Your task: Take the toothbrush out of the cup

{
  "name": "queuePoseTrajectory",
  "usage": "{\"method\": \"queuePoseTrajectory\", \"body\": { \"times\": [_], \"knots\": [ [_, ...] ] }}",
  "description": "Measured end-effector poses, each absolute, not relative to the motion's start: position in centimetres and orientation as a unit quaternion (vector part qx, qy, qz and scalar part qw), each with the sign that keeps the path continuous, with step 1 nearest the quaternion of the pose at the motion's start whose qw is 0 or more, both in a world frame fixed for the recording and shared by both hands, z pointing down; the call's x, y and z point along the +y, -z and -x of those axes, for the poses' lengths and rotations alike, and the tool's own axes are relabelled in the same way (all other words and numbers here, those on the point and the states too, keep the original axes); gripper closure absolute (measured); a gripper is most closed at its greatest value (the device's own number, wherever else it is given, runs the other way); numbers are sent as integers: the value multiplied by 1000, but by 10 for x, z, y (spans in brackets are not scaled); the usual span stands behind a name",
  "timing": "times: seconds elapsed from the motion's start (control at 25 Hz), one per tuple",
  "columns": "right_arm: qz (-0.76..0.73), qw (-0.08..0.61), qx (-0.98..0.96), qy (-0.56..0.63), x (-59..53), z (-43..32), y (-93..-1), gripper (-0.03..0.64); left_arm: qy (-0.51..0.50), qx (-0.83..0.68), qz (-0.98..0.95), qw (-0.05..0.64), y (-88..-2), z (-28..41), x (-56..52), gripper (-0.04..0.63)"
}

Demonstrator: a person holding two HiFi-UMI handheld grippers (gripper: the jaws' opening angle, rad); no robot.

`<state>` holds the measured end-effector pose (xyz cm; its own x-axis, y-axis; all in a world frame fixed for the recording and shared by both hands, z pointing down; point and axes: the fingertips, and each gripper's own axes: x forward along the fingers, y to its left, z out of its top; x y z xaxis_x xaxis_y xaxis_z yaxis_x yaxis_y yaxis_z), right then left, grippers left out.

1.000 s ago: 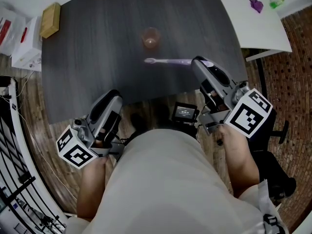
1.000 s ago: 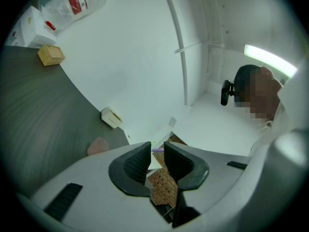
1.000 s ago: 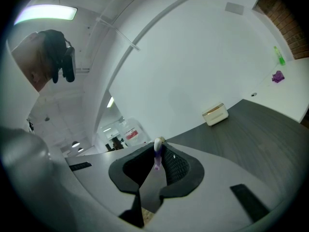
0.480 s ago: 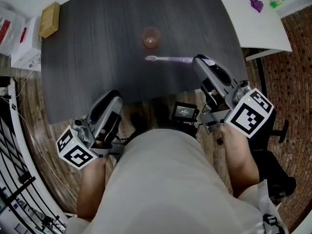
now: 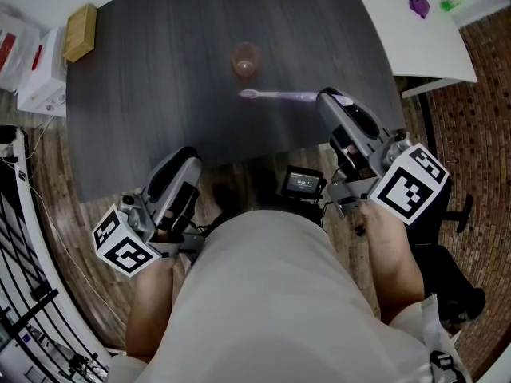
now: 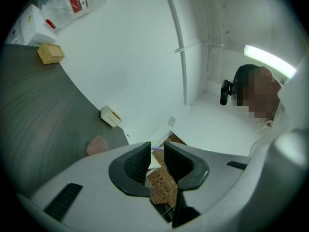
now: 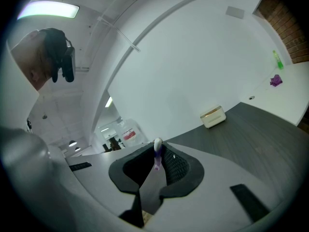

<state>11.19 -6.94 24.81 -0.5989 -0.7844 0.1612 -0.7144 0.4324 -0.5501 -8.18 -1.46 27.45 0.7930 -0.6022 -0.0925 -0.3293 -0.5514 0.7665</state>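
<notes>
Toothbrush [image 5: 275, 96], clamped in the closed right gripper [image 5: 323, 100], is already out of the cup [image 5: 246, 59] ahead of it; next, probably set it on the desk [image 5: 144, 70].

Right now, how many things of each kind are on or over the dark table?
cup: 1
toothbrush: 1, held in the right gripper
wooden block: 1
white box: 1
Total: 4

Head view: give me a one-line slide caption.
Right tool shut on the purple toothbrush, out of the pink cup, over the dark table; left tool open near the table edge.
</notes>
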Motion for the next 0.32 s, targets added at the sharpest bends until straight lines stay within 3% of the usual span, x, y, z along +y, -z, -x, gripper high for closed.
{"method": "queuePoseTrajectory", "body": {
  "times": [0.32],
  "knots": [
    [445,59,843,296,-69,-112,-249,565,172,-269,-863,392,-275,81,-14,512]
  ]
}}
